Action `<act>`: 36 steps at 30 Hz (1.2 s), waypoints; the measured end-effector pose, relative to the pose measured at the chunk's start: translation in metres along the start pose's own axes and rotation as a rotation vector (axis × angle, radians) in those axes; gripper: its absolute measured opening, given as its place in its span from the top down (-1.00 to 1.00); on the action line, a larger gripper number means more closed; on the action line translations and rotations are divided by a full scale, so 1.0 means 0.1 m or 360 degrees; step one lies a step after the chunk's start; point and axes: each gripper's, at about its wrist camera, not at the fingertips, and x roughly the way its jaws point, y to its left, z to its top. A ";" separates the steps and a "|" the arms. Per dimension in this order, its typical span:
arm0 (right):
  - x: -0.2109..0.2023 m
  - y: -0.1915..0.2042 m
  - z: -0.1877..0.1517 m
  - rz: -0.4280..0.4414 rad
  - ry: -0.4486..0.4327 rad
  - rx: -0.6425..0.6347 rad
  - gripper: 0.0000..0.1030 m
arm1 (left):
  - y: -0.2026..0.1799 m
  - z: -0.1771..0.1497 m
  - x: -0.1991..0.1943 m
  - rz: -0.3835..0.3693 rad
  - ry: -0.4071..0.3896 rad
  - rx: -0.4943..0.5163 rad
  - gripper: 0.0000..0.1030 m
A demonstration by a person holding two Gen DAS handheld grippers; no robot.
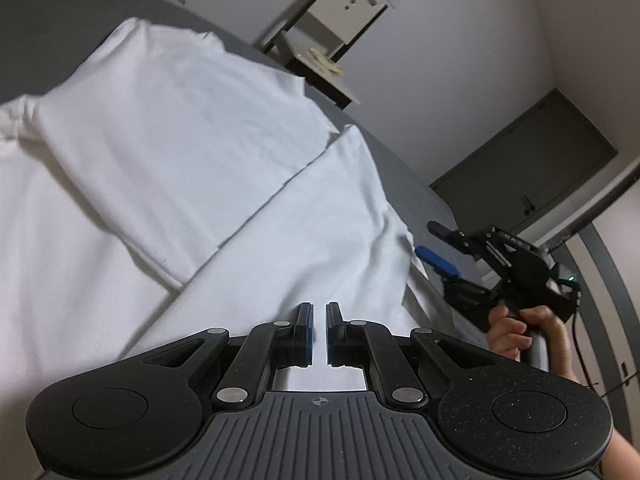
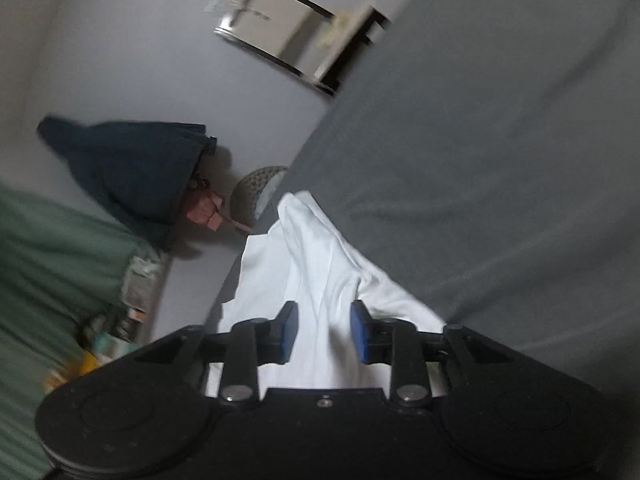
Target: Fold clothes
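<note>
The right gripper stood part open, straddling a fold unpinched; the left gripper was nearly shut on nothing visible. The white garment, at twelve o'clock on the grey bed, looked light and limp; grip a hem corner.

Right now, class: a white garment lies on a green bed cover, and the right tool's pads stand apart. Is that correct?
Not quite. The bed cover is grey, not green, as the right wrist view shows. The white garment does lie on it, and the right tool has its pads apart.
</note>
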 end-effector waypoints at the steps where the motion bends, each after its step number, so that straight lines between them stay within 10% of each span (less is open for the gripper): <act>1: 0.07 -0.03 -0.02 0.0016 0.0007 0.0029 0.38 | 0.02 0.00 0.01 -0.0005 0.0000 -0.0015 0.92; 11: 0.50 -0.02 -0.05 0.0052 -0.0086 0.0134 0.09 | 0.10 -0.08 0.09 -0.0003 0.0007 -0.0001 0.92; 15: 0.30 0.04 0.00 -0.0139 -0.0286 0.0116 0.16 | 0.12 -0.10 0.10 -0.0001 -0.0013 0.0008 0.92; 27: 0.01 0.09 -0.06 -0.0407 -0.0298 -0.0007 0.20 | 0.08 -0.05 0.10 0.0012 -0.0007 0.0012 0.92; 32: -0.11 0.30 0.04 -0.0353 -0.0333 -0.0239 0.14 | -0.03 -0.02 -0.02 -0.0028 -0.0091 0.0084 0.91; 36: 0.18 0.42 0.11 -0.0142 -0.0106 -0.0342 0.13 | -0.08 0.00 -0.05 -0.0016 -0.0113 0.0151 0.92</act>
